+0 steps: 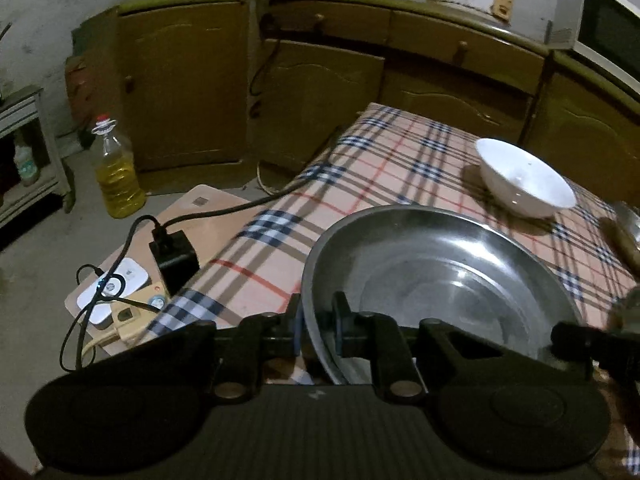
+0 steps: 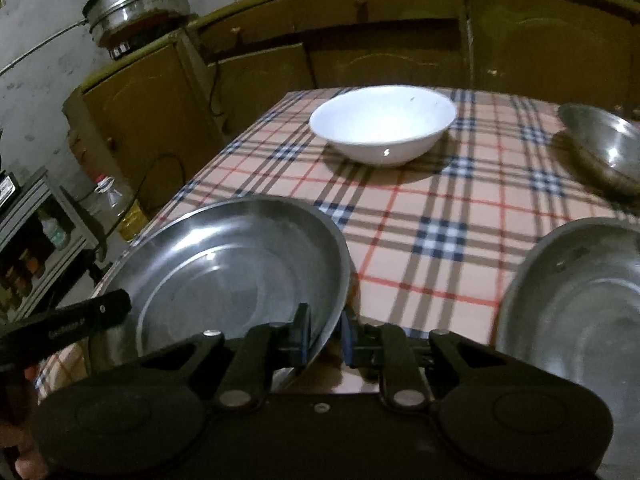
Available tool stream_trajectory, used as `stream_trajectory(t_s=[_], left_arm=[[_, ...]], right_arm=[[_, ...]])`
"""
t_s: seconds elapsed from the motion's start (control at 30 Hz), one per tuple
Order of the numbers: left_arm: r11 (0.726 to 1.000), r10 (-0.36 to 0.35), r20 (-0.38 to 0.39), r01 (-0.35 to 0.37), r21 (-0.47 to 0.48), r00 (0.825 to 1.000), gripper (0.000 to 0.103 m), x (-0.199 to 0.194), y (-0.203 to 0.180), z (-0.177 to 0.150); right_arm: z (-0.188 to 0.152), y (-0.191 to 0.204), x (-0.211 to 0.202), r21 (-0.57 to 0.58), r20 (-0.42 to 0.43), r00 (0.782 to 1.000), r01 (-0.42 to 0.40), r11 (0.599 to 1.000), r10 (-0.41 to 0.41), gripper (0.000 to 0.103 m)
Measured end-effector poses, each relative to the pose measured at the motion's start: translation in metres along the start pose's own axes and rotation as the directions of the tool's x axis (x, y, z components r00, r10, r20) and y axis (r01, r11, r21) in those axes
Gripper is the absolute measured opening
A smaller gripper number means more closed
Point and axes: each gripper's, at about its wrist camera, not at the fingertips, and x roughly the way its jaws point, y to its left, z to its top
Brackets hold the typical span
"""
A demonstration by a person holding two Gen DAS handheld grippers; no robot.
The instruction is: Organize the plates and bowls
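Left wrist view puts the left claw (image 1: 316, 330) nearest, its jaws closed narrow on the near left rim of a wide, shallow stainless-steel plate (image 1: 440, 268), one finger outside the rim and one inside. That plate sits at the near left corner of the counter, which is covered by a beige plaid tablecloth (image 1: 384, 160). At the right edge of this view a dark finger of the other claw reaches in beside the plate.

Right wrist view shows the right claw (image 2: 325, 334) clamped on the near right rim of the same steel plate (image 2: 224, 264), blue pads pressing on either side of the metal. Just to the right lies a second shallow steel plate (image 2: 576, 304), apart from the first.

Farther back, near the middle of the cloth, stands a round white ceramic bowl (image 2: 382, 124), upright and alone. At the far right rests a small steel bowl (image 2: 604, 144). Beyond the counter runs a row of olive-brown wooden cabinets (image 1: 192, 80), and a plastic bottle of yellow oil (image 1: 116, 172) stands on the floor.
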Motion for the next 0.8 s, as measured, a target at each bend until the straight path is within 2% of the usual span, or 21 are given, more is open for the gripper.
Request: stream_trajectory(t_s=[0.37,0.8], left_arm=[[0.996,-0.075,0.043,0.073,0.051,0.996,0.016,-0.040,-0.036,-0.003],[0.975,-0.174,0.083,0.159,0.157,0.981,0.016,-0.082,-0.089,0.001]], right_arm=[[-0.004,-0.023,-0.064,-0.008,0.113,0.992,0.057,0.998,-0.056,0.021],[-0.016,-0.064,-0.135,0.066,0.206,0.970,0.116,0.991,-0.127,0.021]])
